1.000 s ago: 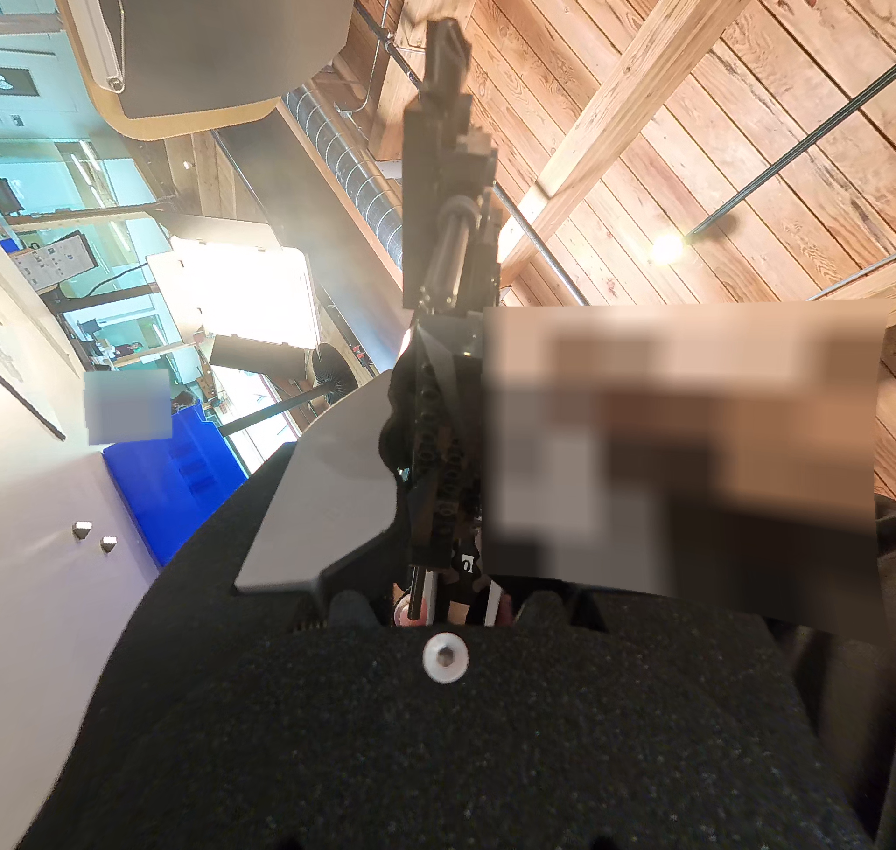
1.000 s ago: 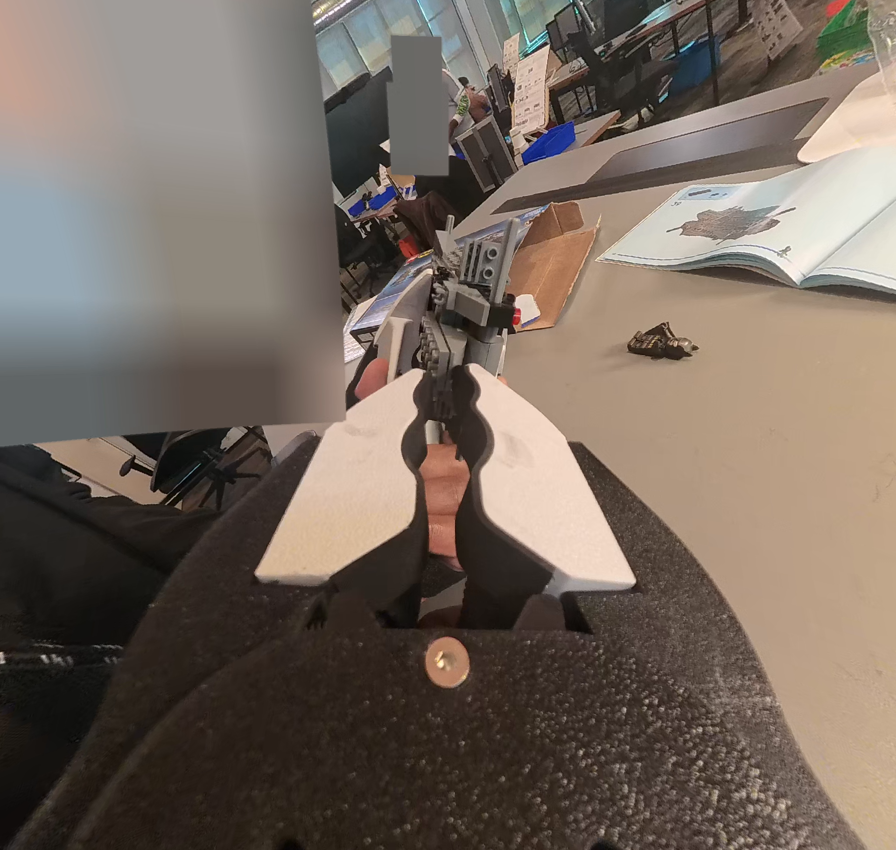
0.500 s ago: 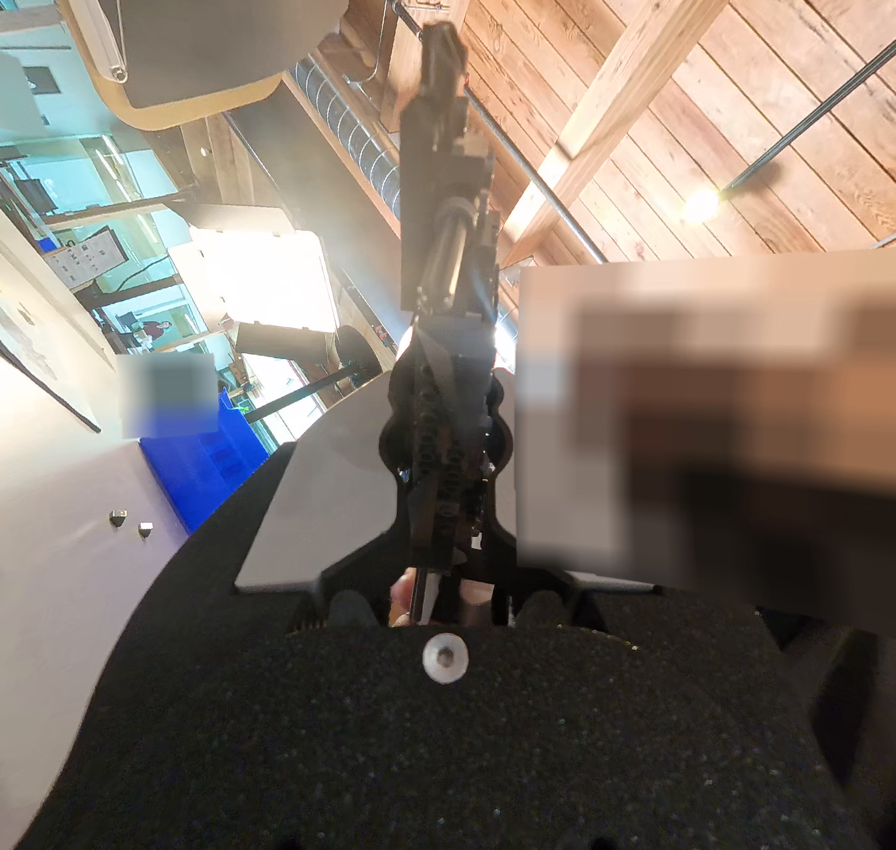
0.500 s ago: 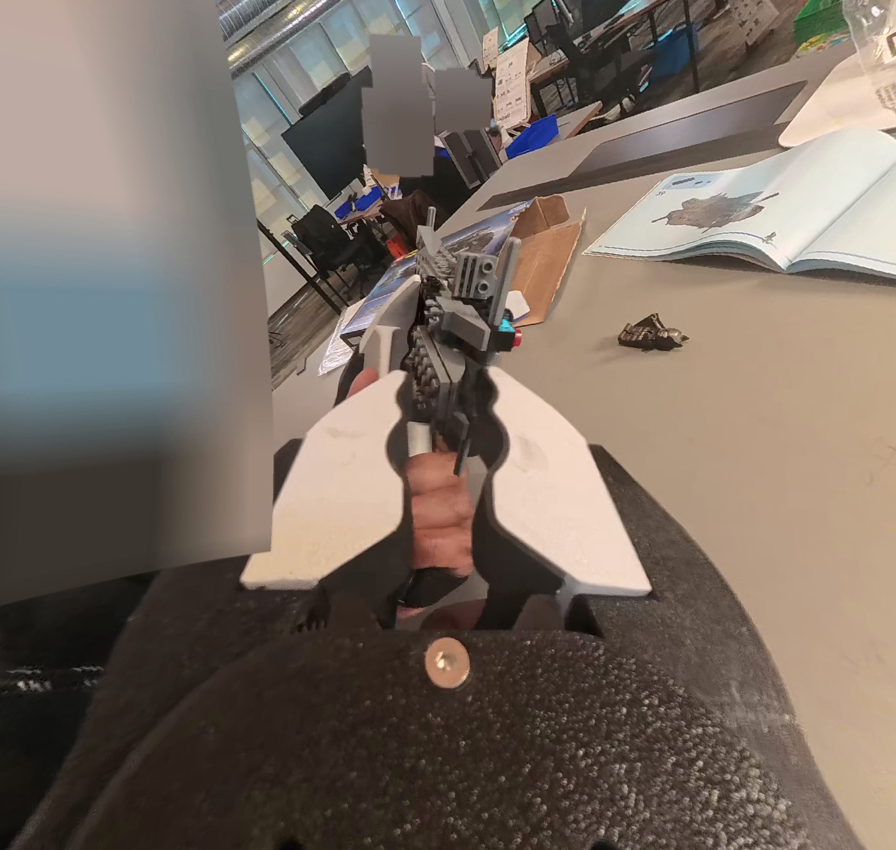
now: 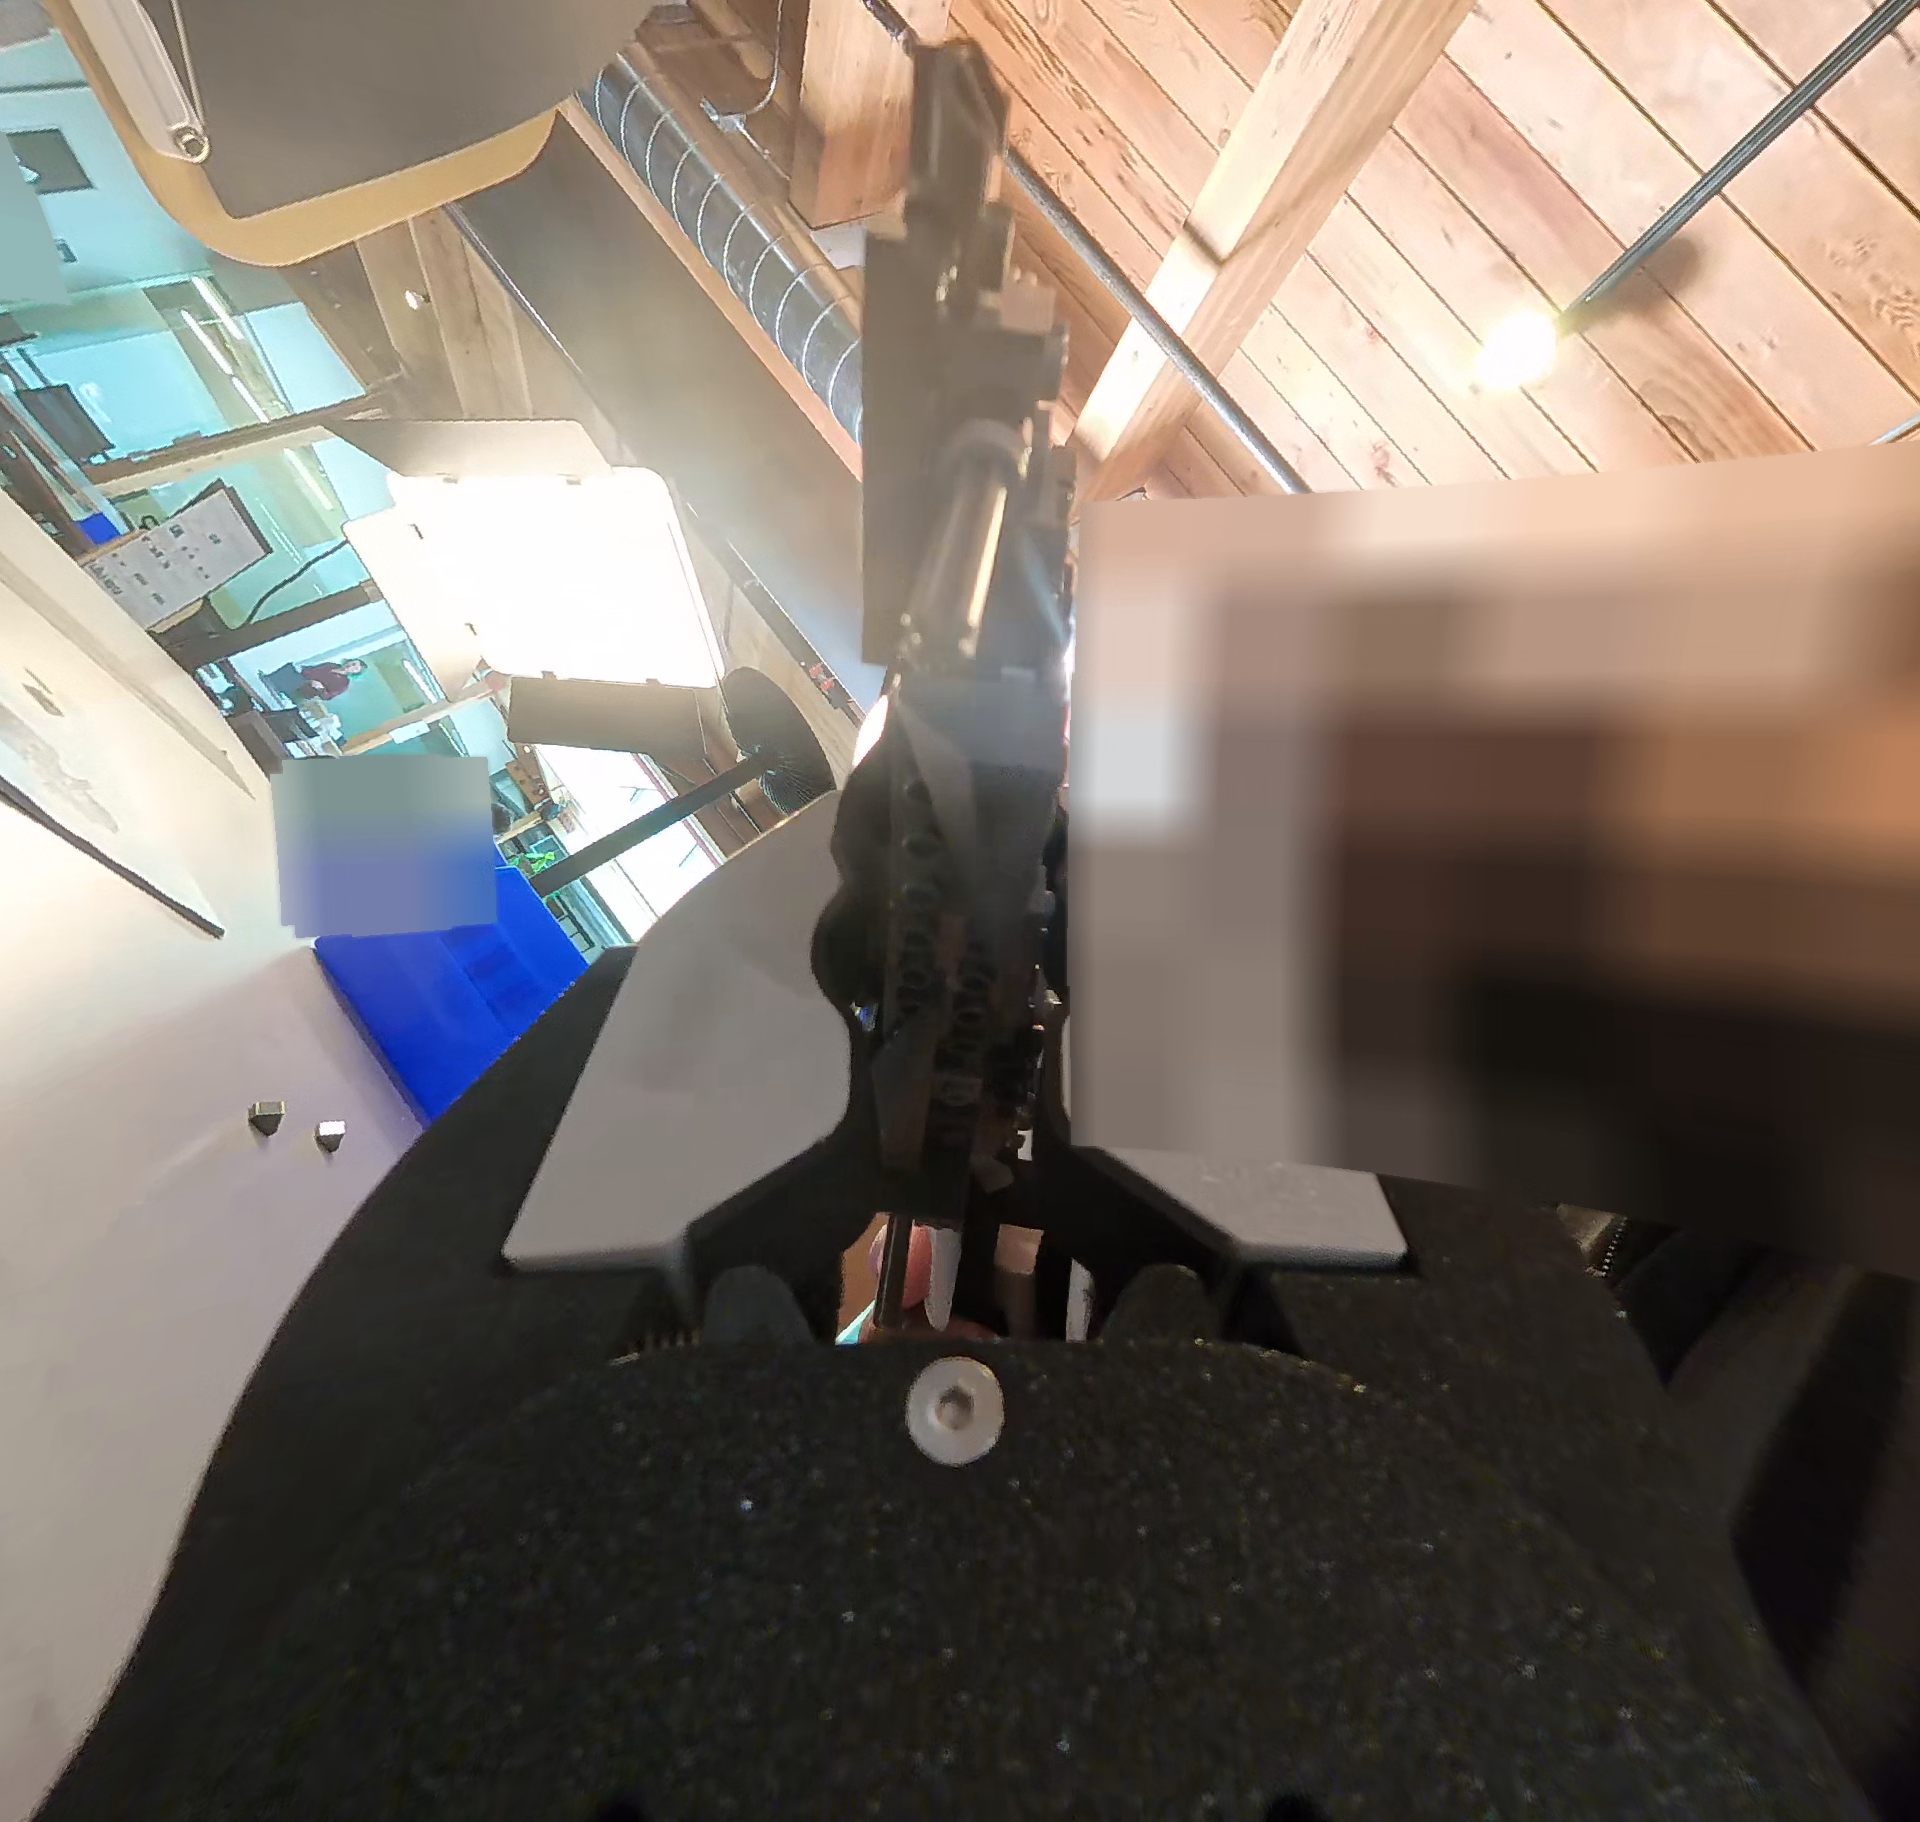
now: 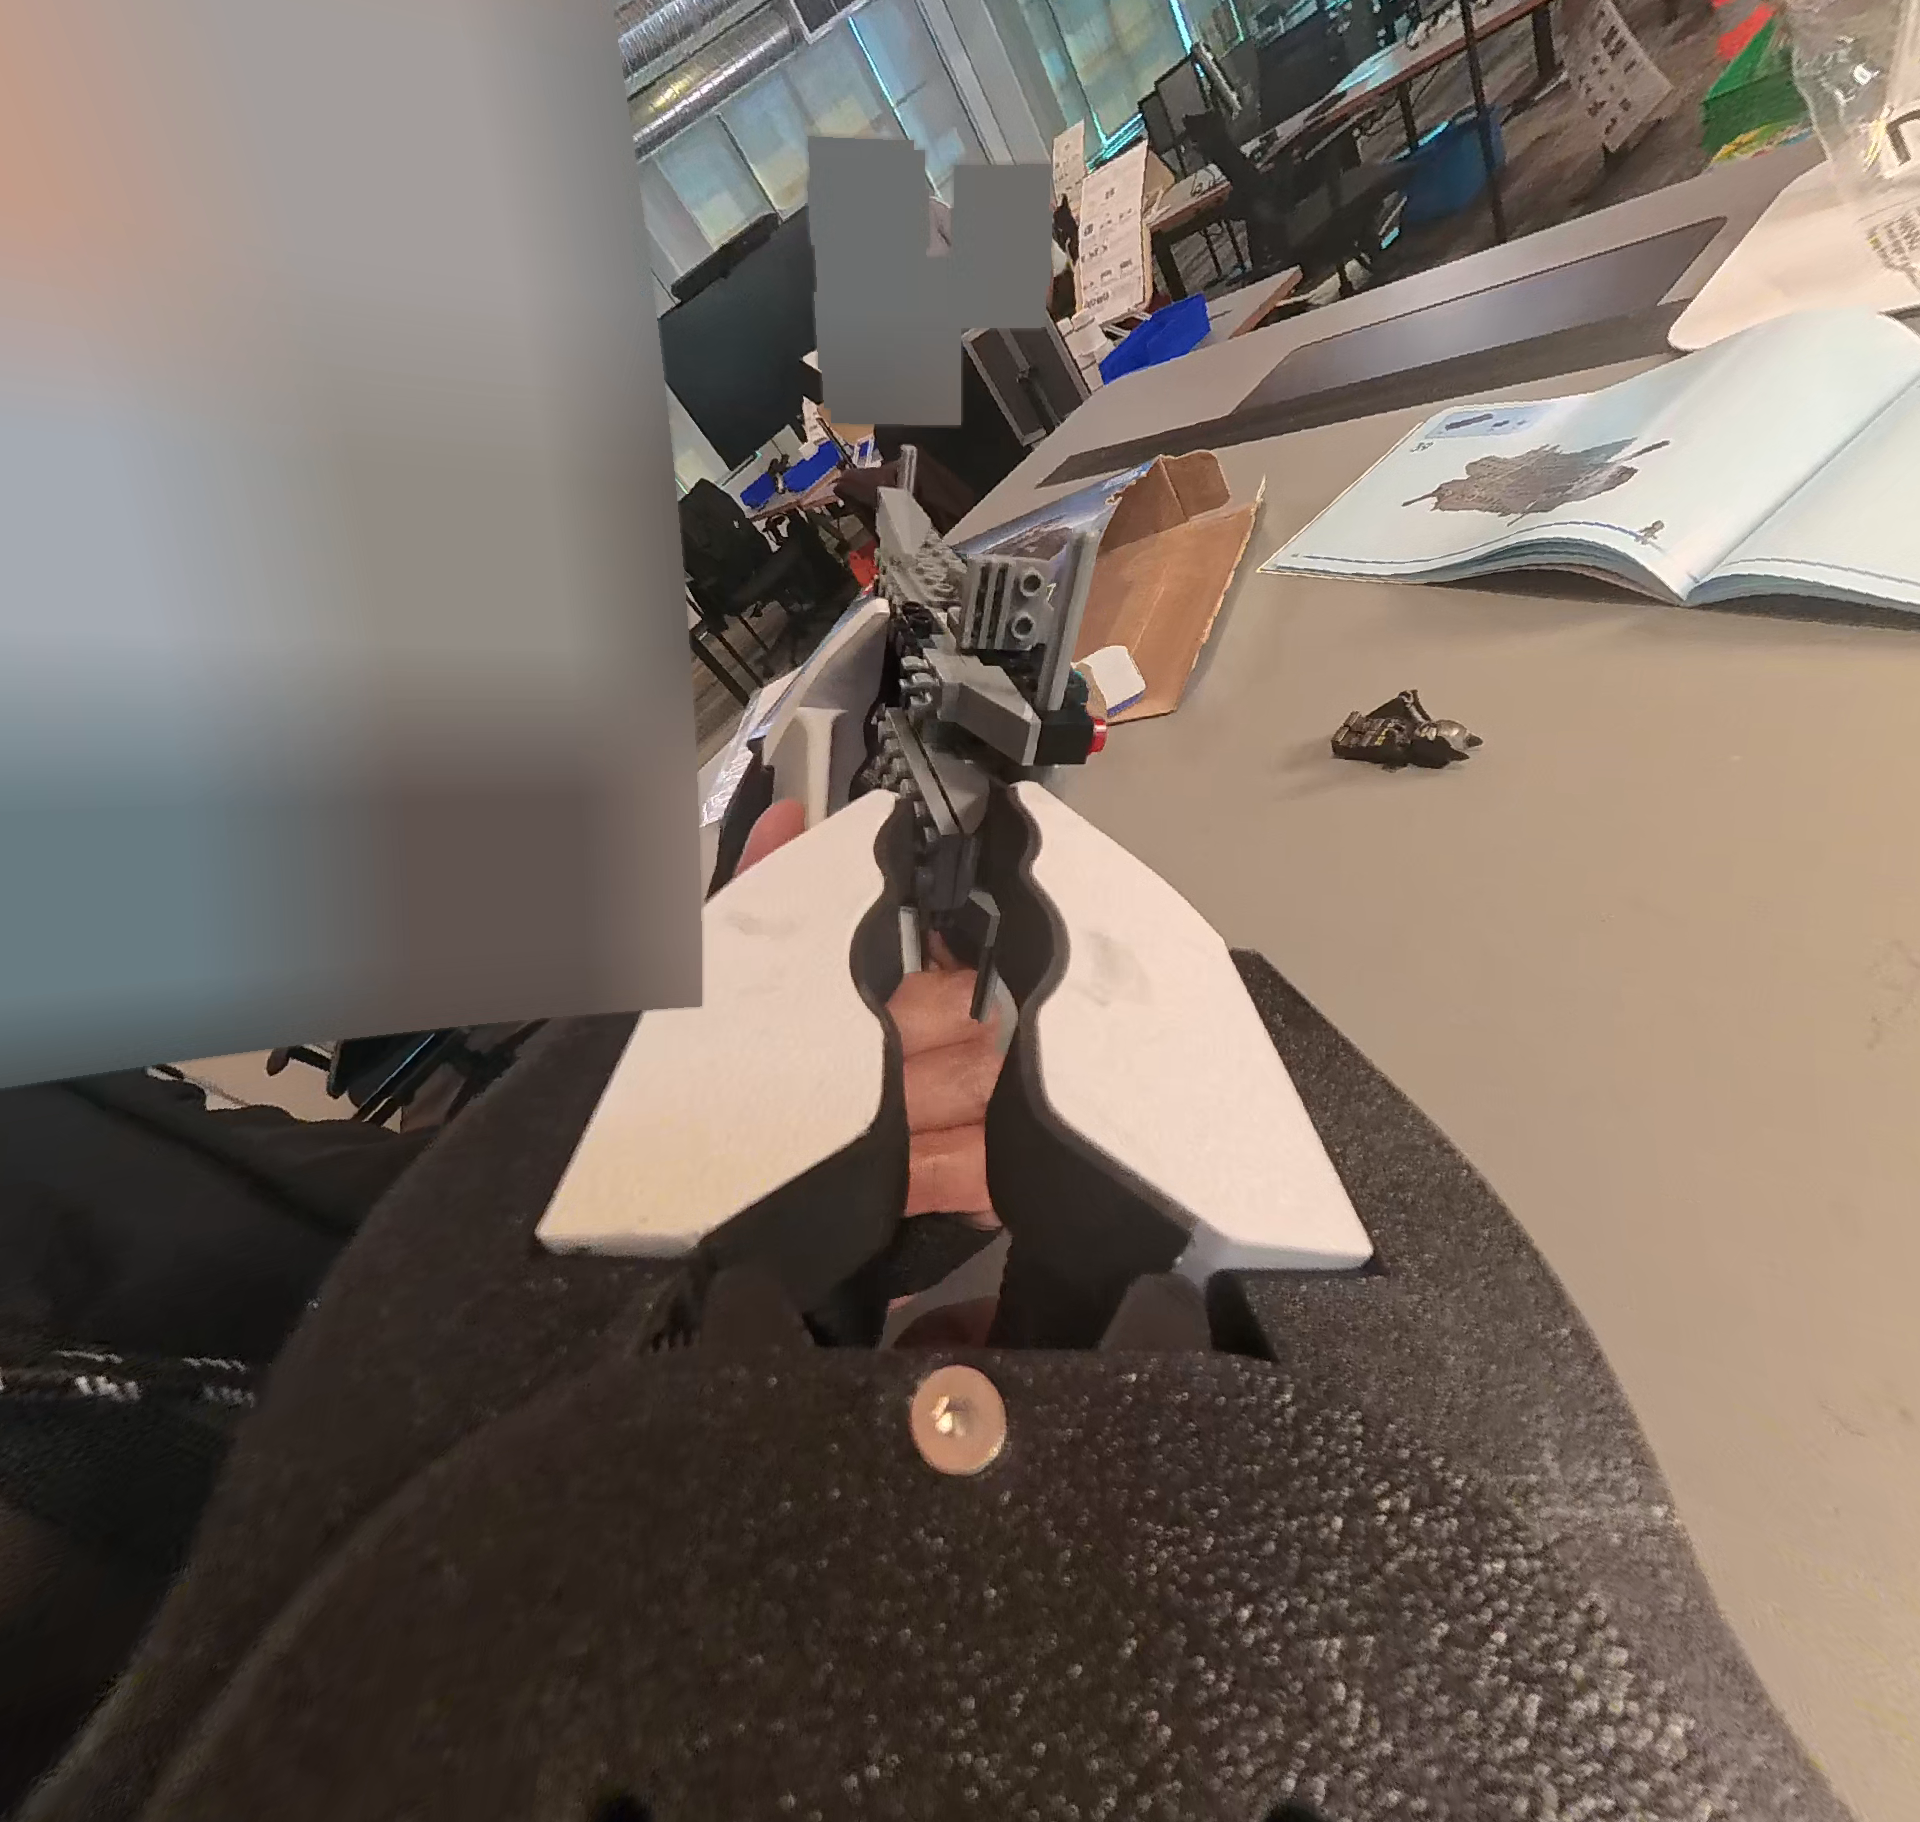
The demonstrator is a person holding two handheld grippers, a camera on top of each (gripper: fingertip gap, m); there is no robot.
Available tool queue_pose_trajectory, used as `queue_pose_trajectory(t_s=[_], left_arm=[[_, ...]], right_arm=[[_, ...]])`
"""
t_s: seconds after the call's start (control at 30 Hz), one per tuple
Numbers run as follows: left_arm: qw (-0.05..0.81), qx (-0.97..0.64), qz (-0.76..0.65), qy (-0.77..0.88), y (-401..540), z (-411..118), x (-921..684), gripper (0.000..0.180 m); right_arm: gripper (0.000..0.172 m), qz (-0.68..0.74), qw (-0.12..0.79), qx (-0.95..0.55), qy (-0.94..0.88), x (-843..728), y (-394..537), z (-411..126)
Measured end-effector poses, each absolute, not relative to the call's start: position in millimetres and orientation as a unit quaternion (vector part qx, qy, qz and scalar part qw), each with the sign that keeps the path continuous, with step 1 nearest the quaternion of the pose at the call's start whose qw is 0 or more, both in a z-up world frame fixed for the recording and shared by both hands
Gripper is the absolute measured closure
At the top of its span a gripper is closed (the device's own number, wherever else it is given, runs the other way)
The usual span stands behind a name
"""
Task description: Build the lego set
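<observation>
The right gripper [image 6: 951, 837] is clamped on the near end of a grey-and-black brick-built model [image 6: 971, 692], above the grey table [image 6: 1558, 941]. The left gripper [image 5: 945, 899] grips the same model [image 5: 961, 546]; a blur patch hides its right finger, and backlight darkens the model's details.

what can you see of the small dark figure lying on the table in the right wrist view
The small dark figure is a toy minifigure of black and dark grey plastic, with a paler grey pointed end toward the right. It lies flat on its side on the grey table, alone, touching nothing else. It sits right of the brick model and in front of the open booklet.
</observation>
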State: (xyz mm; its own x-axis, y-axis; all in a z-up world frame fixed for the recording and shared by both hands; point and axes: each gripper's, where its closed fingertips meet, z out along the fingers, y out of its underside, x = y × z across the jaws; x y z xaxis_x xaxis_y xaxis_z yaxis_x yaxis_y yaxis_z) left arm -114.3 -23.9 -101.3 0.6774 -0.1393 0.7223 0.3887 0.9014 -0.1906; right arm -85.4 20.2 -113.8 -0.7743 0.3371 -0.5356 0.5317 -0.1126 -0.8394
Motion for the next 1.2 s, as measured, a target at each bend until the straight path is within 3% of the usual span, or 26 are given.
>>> queue_pose_trajectory(t_s=[0.9,1.0,1.2], left_arm=[[0.893,-0.144,-0.159,-0.396,-23.4,-107.4,-117.9,0.149],[0.894,-0.121,-0.160,-0.402,-28.4,-107.4,-120.0,0.149],[0.892,-0.110,-0.163,-0.408,-31.7,-110.2,-122.4,0.149]], right_arm=[[0.159,-0.671,0.093,0.360,0.641,-88.1,21.3,-115.8],[0.150,-0.662,0.103,0.370,0.643,-88.2,20.1,-119.6],[0.157,-0.661,0.109,0.361,0.649,-84.7,14.6,-119.9]])
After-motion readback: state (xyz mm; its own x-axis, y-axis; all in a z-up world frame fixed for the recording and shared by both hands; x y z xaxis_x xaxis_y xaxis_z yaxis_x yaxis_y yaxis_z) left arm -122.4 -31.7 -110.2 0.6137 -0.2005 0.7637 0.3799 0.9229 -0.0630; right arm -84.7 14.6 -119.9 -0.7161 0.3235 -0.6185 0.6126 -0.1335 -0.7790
